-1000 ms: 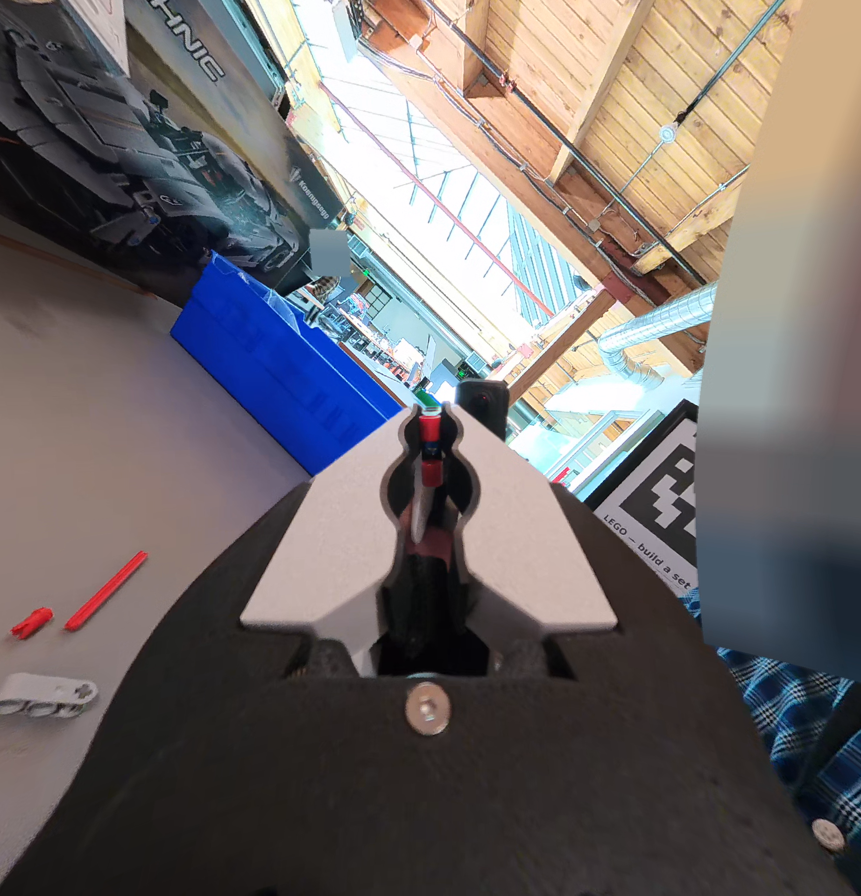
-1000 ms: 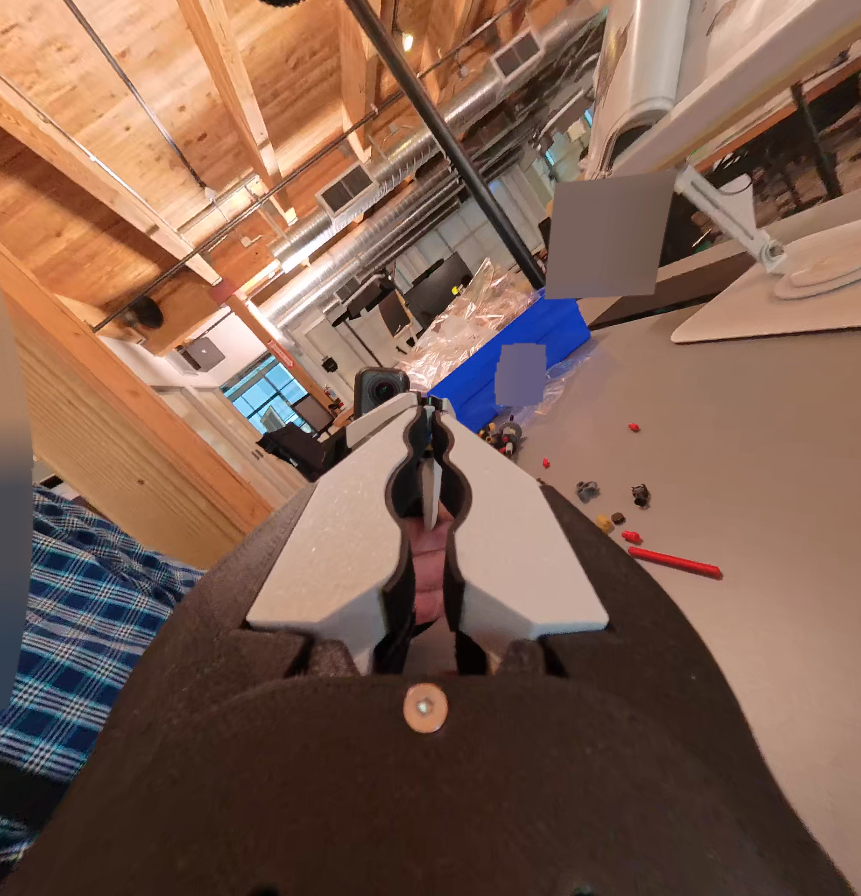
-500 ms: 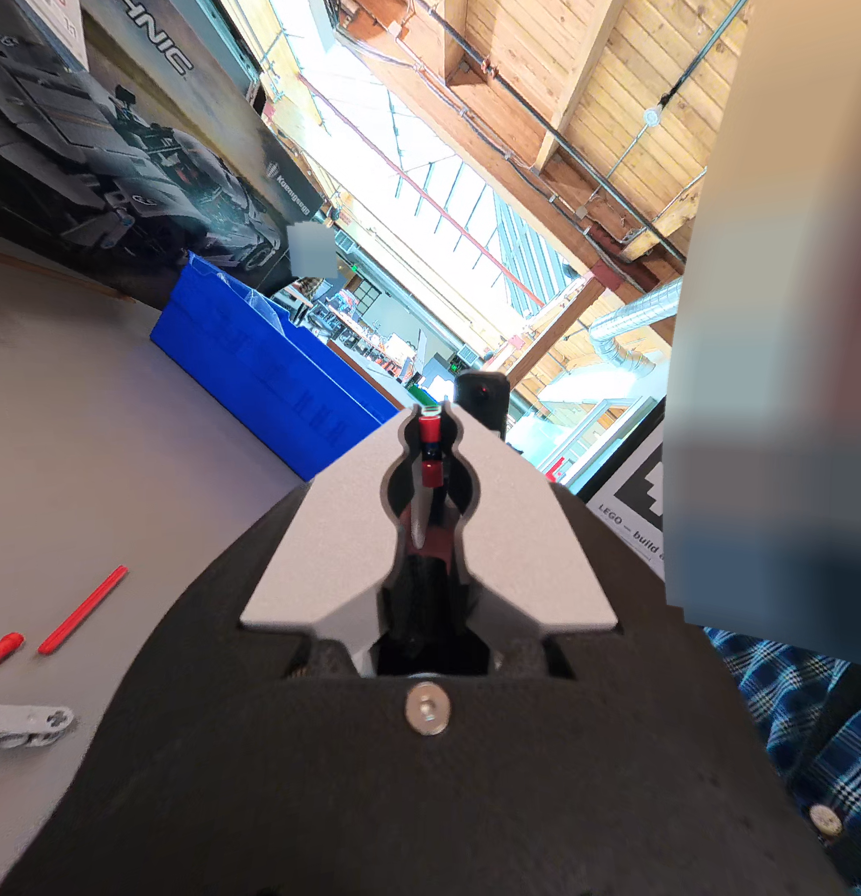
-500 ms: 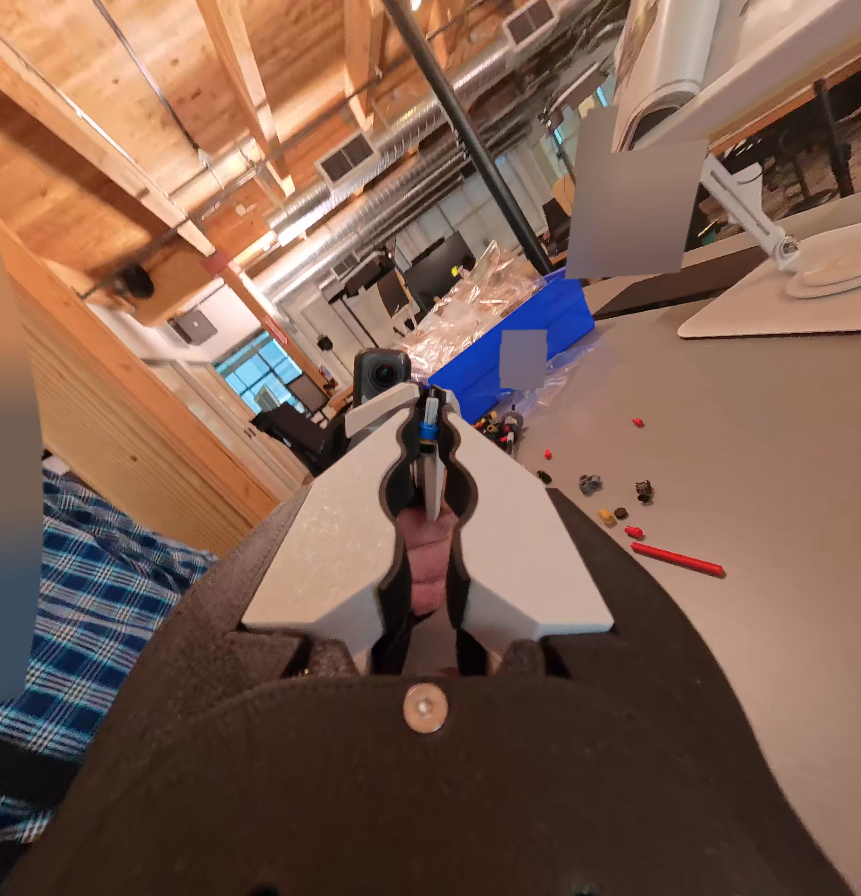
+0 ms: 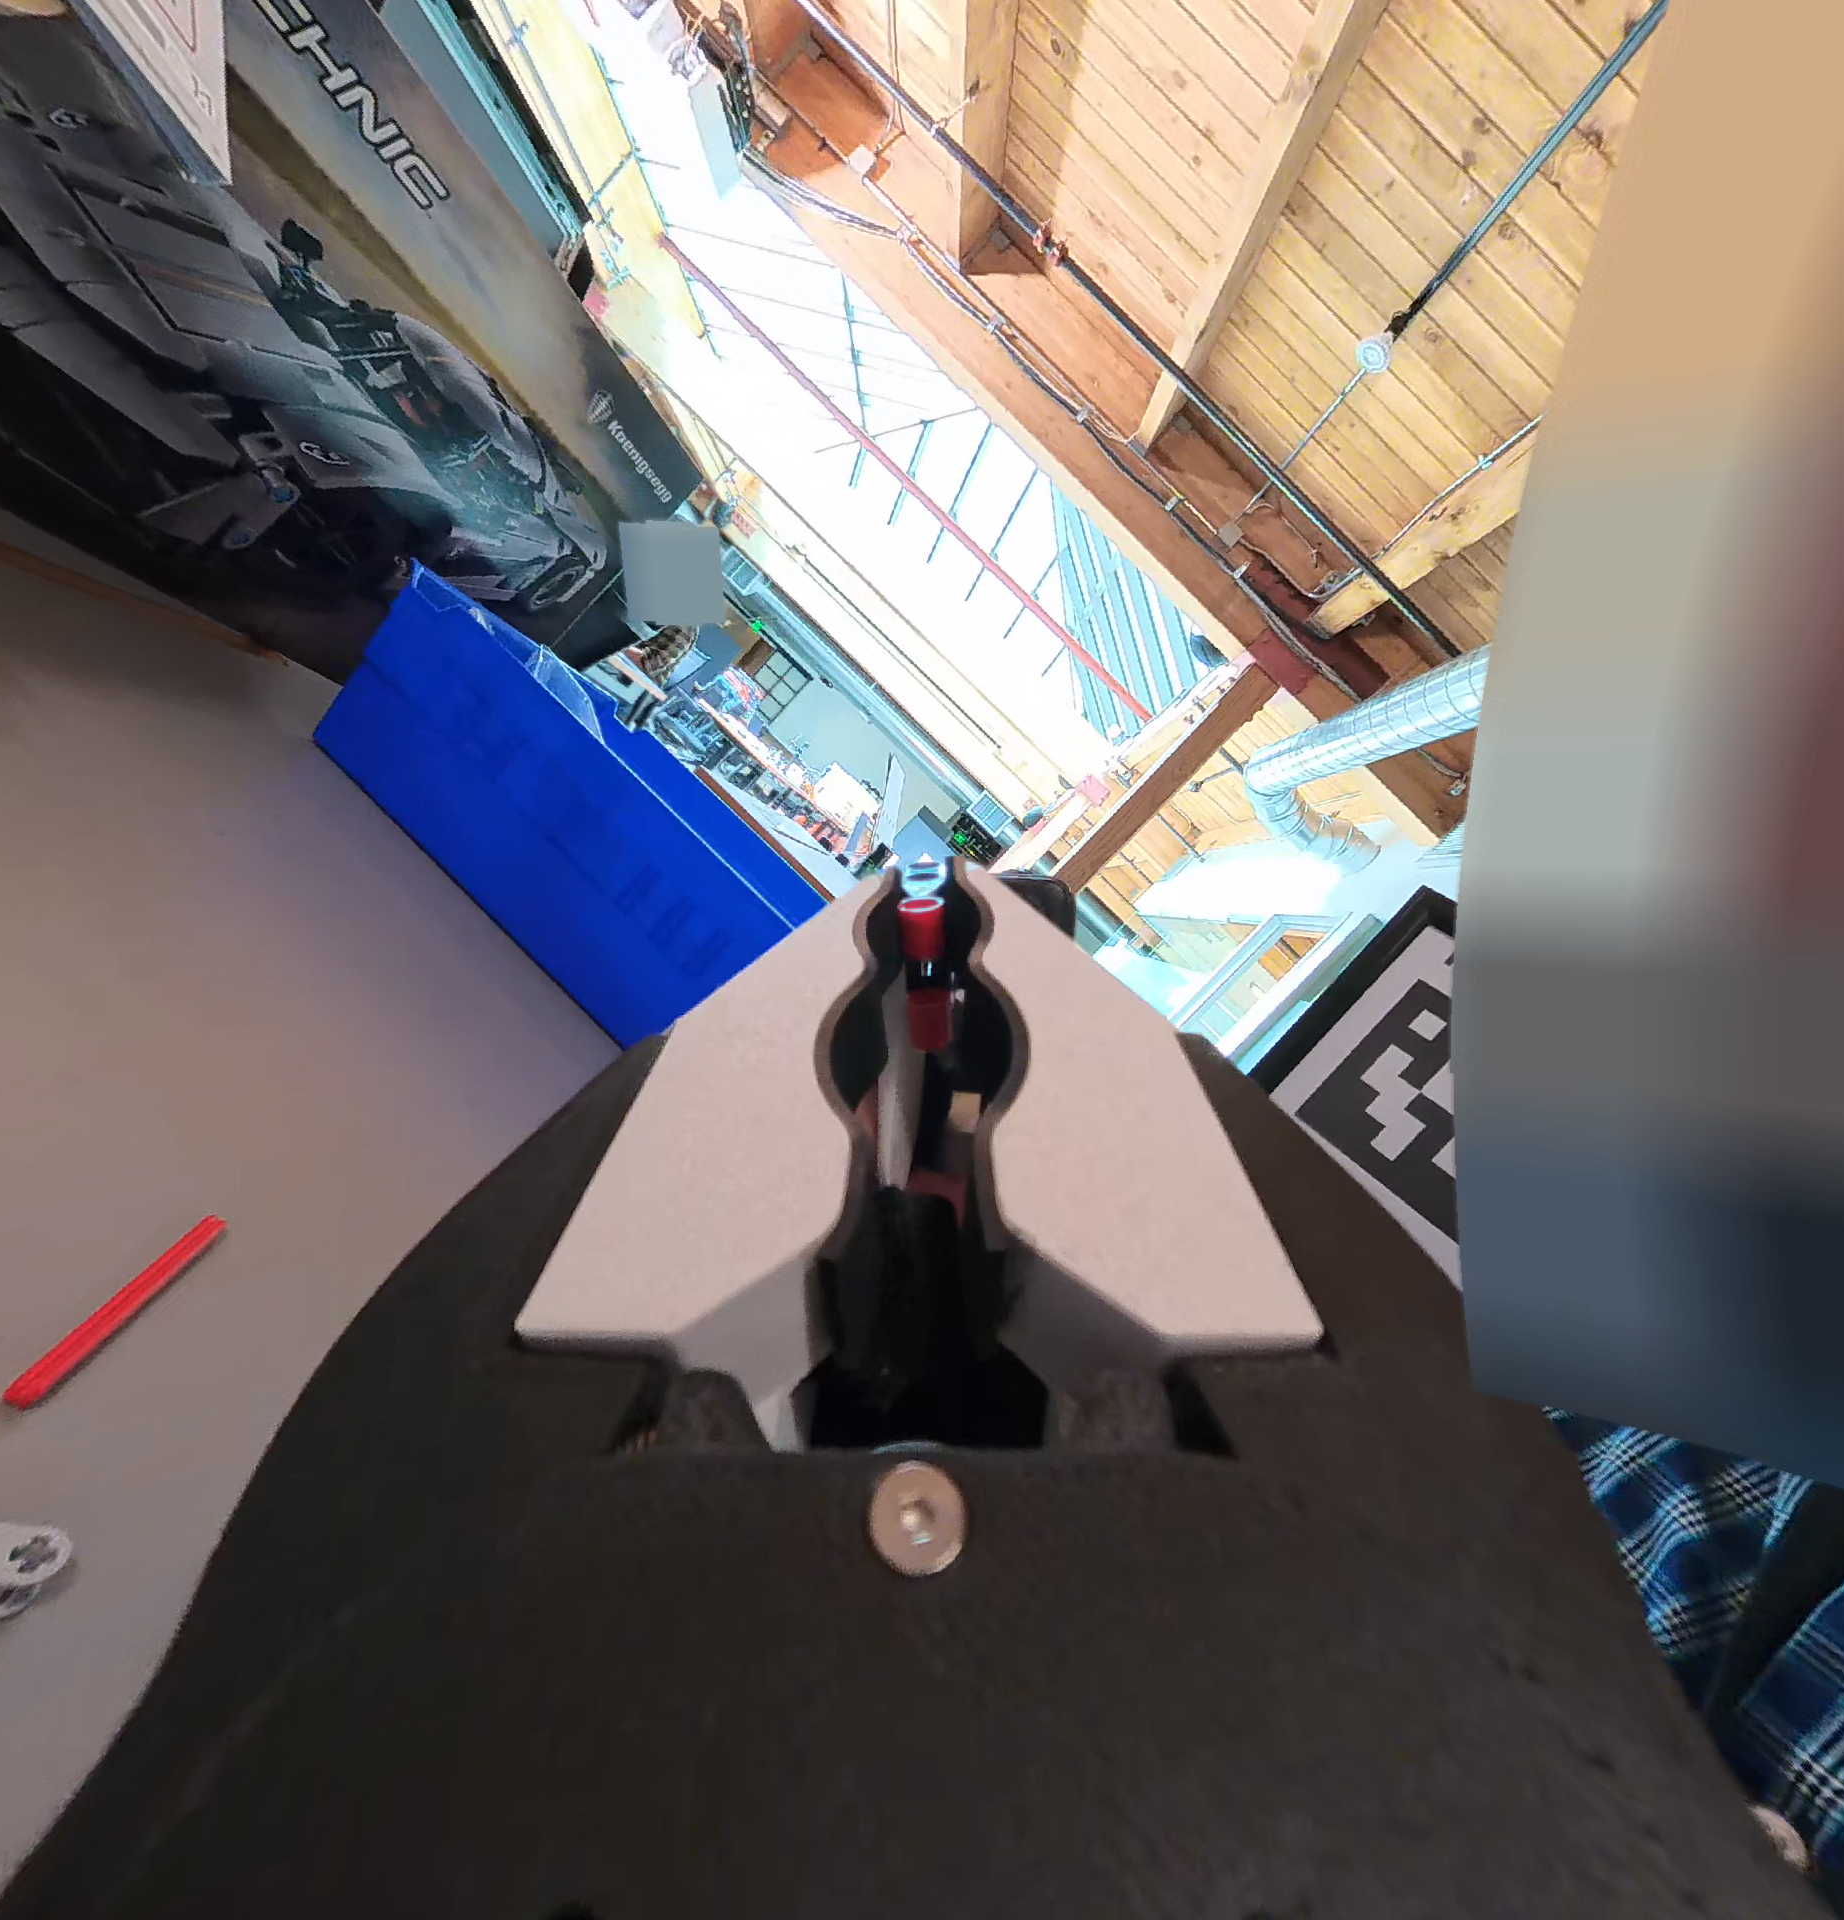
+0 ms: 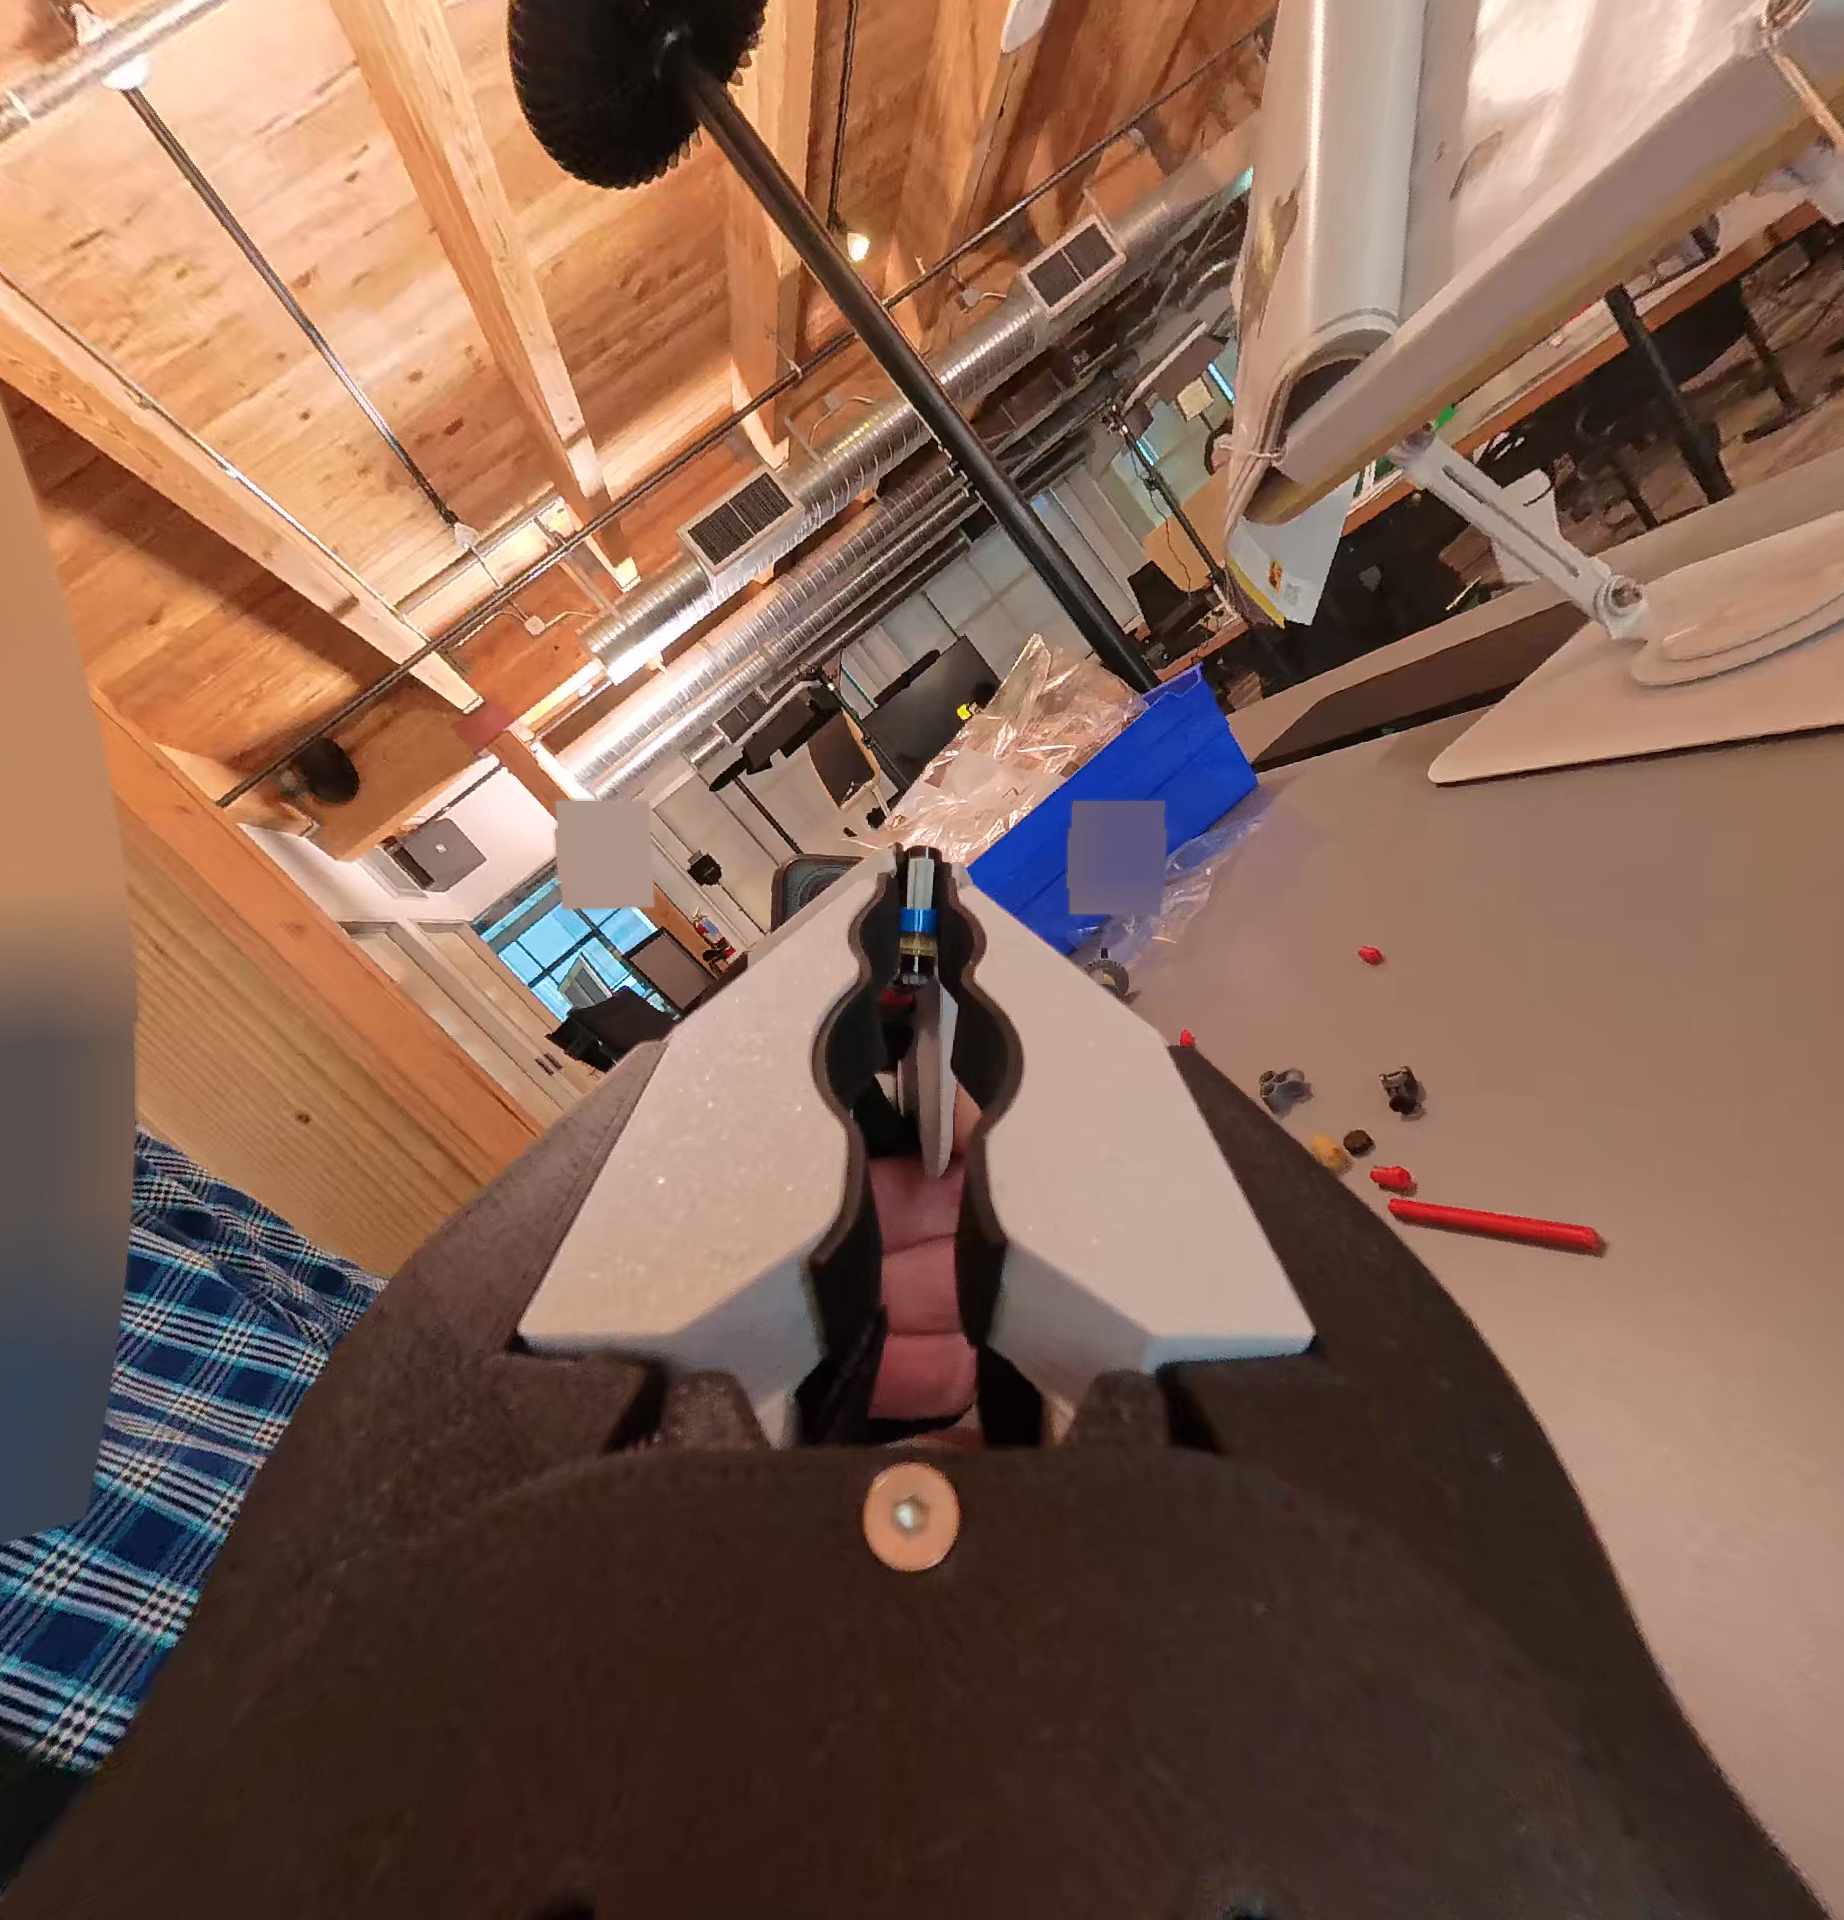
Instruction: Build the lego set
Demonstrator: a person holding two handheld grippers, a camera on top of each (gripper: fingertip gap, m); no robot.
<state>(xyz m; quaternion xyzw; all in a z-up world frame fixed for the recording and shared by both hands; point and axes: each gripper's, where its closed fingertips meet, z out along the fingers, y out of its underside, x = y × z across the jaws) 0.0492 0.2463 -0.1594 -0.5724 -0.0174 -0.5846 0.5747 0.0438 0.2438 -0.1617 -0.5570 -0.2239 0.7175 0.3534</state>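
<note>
In the left wrist view my left gripper (image 5: 923, 883) is shut on a small lego piece (image 5: 920, 971) made of red bushes on a black axle. It is held up in the air, tilted toward the ceiling. In the right wrist view my right gripper (image 6: 918, 868) is shut on a thin piece with a blue ring (image 6: 916, 923) and a dark axle end. The two grippers point at each other, tip close to tip. The other gripper's dark body shows just behind each tip, in the left wrist view (image 5: 1037, 896) and in the right wrist view (image 6: 809, 883). Whether the two pieces touch is hidden.
A grey table (image 5: 170, 987) holds a red axle (image 5: 113, 1314), a light grey connector (image 5: 9, 1564), a blue bin (image 5: 565, 821) and the lego box (image 5: 222, 343). The right wrist view shows the red axle (image 6: 1494, 1226), several small loose parts (image 6: 1333, 1127), the blue bin (image 6: 1115, 821) and a white stand base (image 6: 1676, 665). A plaid shirt (image 6: 170, 1403) is close by. My two grippers' fingertips are within a few centimetres of each other.
The blue-ringed piece has come into sight between my right fingertips and sits deeper now. Both grippers have tilted a little more upward. The left grip is unchanged.
</note>
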